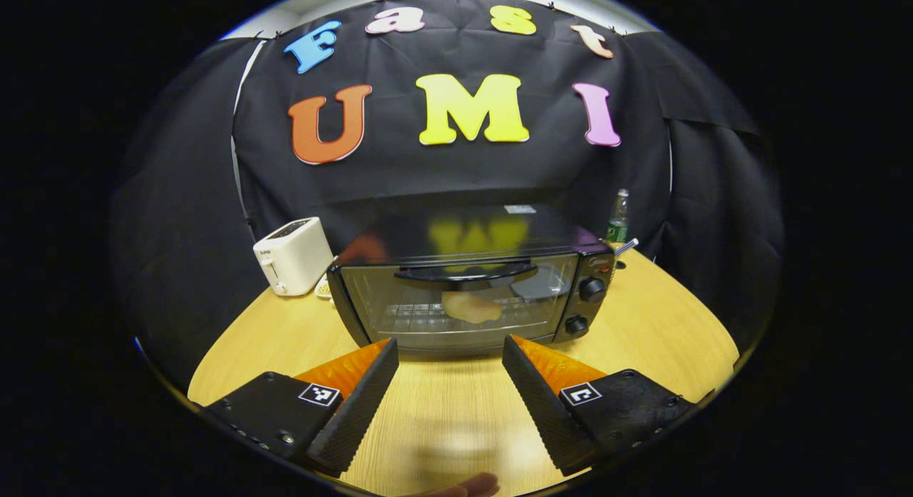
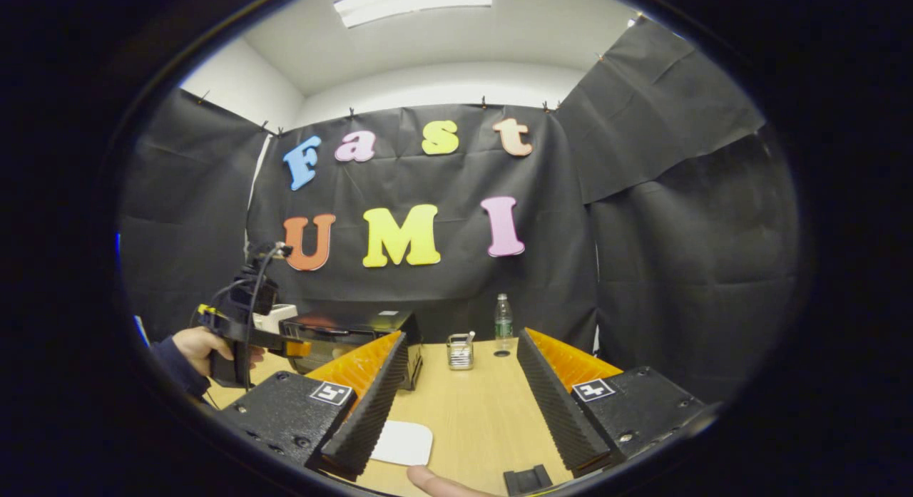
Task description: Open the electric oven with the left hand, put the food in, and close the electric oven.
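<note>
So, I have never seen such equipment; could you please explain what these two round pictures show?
A person holds a two-finger claw in each hand, and each claw carries its own camera. The left gripper view looks past the open left claw at a closed electric oven with food behind its glass door, and a toaster beside it. The right gripper view looks past the open right claw over the wooden table, with a bottle, a small holder and a white pad. Neither claw holds anything.
</note>
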{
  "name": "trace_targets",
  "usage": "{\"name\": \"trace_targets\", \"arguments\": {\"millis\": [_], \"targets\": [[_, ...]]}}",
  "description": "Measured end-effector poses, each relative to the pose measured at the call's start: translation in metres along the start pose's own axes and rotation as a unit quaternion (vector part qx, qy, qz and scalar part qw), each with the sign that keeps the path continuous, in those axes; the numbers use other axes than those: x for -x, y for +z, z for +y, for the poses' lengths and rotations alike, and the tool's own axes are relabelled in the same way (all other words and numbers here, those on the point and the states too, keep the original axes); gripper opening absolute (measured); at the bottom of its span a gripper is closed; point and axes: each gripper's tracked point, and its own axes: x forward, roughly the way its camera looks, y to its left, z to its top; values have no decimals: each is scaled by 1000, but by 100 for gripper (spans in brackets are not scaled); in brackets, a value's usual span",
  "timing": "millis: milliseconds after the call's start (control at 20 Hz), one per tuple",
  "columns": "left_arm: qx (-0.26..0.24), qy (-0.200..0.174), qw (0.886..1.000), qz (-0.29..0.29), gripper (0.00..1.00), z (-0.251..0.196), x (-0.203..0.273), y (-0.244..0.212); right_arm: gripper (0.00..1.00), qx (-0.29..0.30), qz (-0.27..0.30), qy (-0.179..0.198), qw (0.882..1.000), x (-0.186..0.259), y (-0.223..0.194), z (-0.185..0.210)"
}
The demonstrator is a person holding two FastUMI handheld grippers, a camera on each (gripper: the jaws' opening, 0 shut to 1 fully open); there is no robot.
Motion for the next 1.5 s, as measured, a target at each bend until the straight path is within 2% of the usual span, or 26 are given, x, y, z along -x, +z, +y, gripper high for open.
{"name": "trace_targets", "arguments": {"millis": [200, 450, 700, 850, 1100, 1350, 1500], "targets": [[-7, 11, 998, -60, 96, 9, 63, 34, 93, 5, -14, 1, 1000, 12, 18, 12], [9, 33, 991, -130, 96, 33, 147, 68, 92, 17, -44, 3, 999, 37, 48, 30], [23, 18, 988, -152, 96, 34, 218, 50, 92, 30, -55, 5, 998, 54, 65, 48], [24, 22, 985, -171, 96, 42, 248, 40, 92, 36, -59, 5, 998, 61, 70, 60], [19, 23, 981, -191, 96, 48, 279, 30, 92, 33, -44, 14, 998, 66, 65, 75], [22, 8, 981, -194, 96, 47, 285, 22, 92, 29, -38, 1, 999, 69, 64, 65], [22, 18, 981, -192, 96, 57, 284, 23, 92, 23, -41, -8, 999, 69, 67, 60]]}}
